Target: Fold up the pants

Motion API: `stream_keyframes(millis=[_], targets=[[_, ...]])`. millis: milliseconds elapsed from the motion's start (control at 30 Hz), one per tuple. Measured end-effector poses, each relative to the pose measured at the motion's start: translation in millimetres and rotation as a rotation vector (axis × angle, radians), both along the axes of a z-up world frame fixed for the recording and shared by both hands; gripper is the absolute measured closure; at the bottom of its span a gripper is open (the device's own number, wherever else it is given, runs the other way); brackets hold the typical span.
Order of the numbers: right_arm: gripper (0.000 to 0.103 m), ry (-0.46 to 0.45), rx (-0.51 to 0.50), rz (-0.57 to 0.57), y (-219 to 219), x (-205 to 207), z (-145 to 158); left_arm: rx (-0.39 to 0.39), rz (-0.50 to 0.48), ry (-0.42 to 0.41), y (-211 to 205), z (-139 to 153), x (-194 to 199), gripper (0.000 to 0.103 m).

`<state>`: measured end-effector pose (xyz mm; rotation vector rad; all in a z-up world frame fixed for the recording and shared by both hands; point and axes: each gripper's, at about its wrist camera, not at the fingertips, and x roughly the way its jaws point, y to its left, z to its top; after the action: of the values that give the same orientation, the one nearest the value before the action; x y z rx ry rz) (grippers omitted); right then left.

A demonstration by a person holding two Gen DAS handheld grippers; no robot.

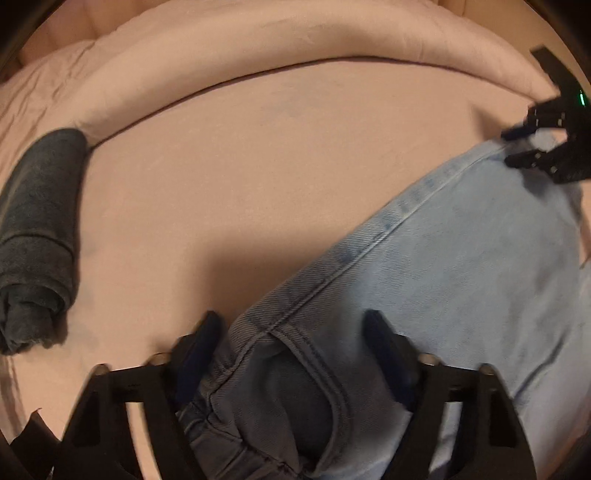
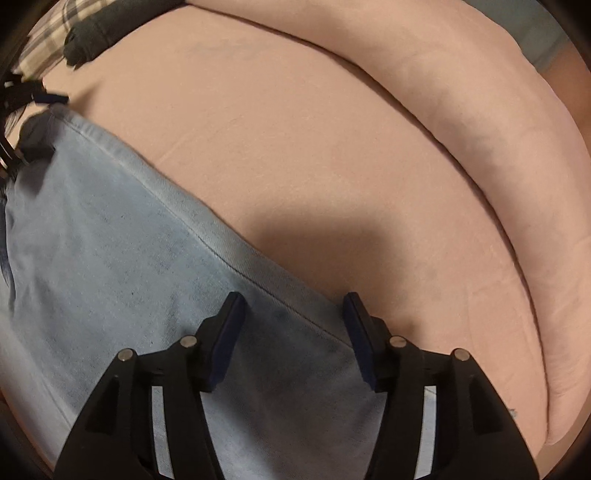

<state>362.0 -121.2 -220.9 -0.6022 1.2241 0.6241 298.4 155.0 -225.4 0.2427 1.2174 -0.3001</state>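
Light blue jeans [image 1: 461, 258] lie on a pink bed sheet [image 1: 258, 166]. In the left wrist view my left gripper [image 1: 291, 325] is open, its jaws either side of the bunched waistband end [image 1: 280, 387]. My right gripper [image 1: 517, 147] shows at the far right, open over the other end of the jeans. In the right wrist view the jeans [image 2: 110, 258] run from lower centre to upper left. My right gripper [image 2: 293, 306] is open over their seam edge. My left gripper [image 2: 40, 125] shows at the far left edge.
A rolled dark grey garment [image 1: 37, 236] lies on the sheet at the left; it also shows in the right wrist view [image 2: 92, 29] on a plaid cloth [image 2: 48, 40]. A thick pink duvet fold [image 1: 258, 48] runs along the far side of the bed.
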Motion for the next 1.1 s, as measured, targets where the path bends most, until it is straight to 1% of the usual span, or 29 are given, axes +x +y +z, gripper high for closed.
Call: stream_keyframes(millis=[33, 67, 100, 133, 200, 267, 367, 433, 467, 500, 533, 567, 633, 667, 700, 733, 767, 800, 867, 900, 933, 967, 1000, 1067, 1100], targets=[[0.067, -0.003, -0.010, 0.022, 2, -6, 1, -0.012, 0.002, -0.002, 2, 3, -1, 0.058], [0.080, -0.015, -0.027, 0.051, 7, -10, 3, -0.005, 0.005, -0.010, 3, 6, -2, 0.067], [0.085, -0.050, -0.068, 0.080, 11, -19, 3, 0.000, 0.011, -0.009, 4, 8, -3, 0.072], [0.088, -0.071, -0.093, 0.090, 15, -26, 3, 0.014, 0.012, -0.023, 1, 13, -7, 0.077], [0.094, -0.130, -0.145, 0.110, 20, -38, 6, 0.061, 0.003, -0.066, -7, 23, -18, 0.080], [0.096, -0.177, -0.164, 0.111, 21, -48, 15, 0.085, -0.006, -0.121, -6, 35, -26, 0.080], [0.096, -0.292, -0.141, 0.086, 8, -68, 49, 0.077, -0.024, -0.247, -6, 72, -54, 0.080], [0.096, -0.361, -0.101, 0.052, 1, -99, 77, 0.087, -0.044, -0.347, -9, 97, -82, 0.080], [0.096, -0.412, -0.085, 0.054, -5, -115, 94, 0.090, -0.051, -0.378, -10, 104, -92, 0.080], [0.096, -0.443, -0.078, 0.052, -4, -126, 102, 0.099, -0.061, -0.423, -12, 111, -113, 0.080], [0.096, -0.496, -0.074, 0.050, -8, -145, 117, 0.112, -0.068, -0.471, -12, 117, -127, 0.080], [0.096, -0.548, -0.072, 0.061, -11, -167, 129, 0.115, -0.075, -0.507, -17, 119, -144, 0.080], [0.096, -0.630, -0.086, 0.082, -14, -210, 141, 0.106, -0.083, -0.570, -17, 124, -184, 0.080], [0.096, -0.664, -0.097, 0.098, -10, -229, 144, 0.113, -0.095, -0.595, -17, 124, -203, 0.080], [0.096, -0.691, -0.102, 0.124, -14, -250, 149, 0.116, -0.120, -0.620, -19, 122, -225, 0.080], [0.096, -0.707, -0.106, 0.144, -23, -270, 151, 0.130, -0.140, -0.634, -21, 118, -237, 0.080], [0.096, -0.709, -0.111, 0.147, -30, -283, 150, 0.156, -0.161, -0.642, -23, 111, -251, 0.080], [0.096, -0.699, -0.112, 0.156, -34, -305, 146, 0.181, -0.190, -0.620, -26, 96, -269, 0.080], [0.095, -0.649, -0.107, 0.206, -43, -340, 132, 0.192, -0.209, -0.567, -30, 76, -288, 0.080], [0.095, -0.608, -0.110, 0.231, -52, -342, 122, 0.183, -0.208, -0.529, -24, 64, -291, 0.080], [0.095, -0.563, -0.112, 0.258, -55, -361, 105, 0.173, -0.198, -0.491, -20, 49, -294, 0.080], [0.095, -0.524, -0.104, 0.259, -52, -367, 95, 0.169, -0.190, -0.463, -19, 36, -297, 0.080], [0.095, -0.472, -0.100, 0.263, -46, -373, 80, 0.171, -0.182, -0.447, -17, 28, -294, 0.080], [0.095, -0.420, -0.133, 0.286, -36, -380, 48, 0.171, -0.163, -0.437, -18, 21, -292, 0.080], [0.095, -0.409, -0.149, 0.301, -33, -384, 37, 0.168, -0.156, -0.443, -19, 19, -290, 0.081]])
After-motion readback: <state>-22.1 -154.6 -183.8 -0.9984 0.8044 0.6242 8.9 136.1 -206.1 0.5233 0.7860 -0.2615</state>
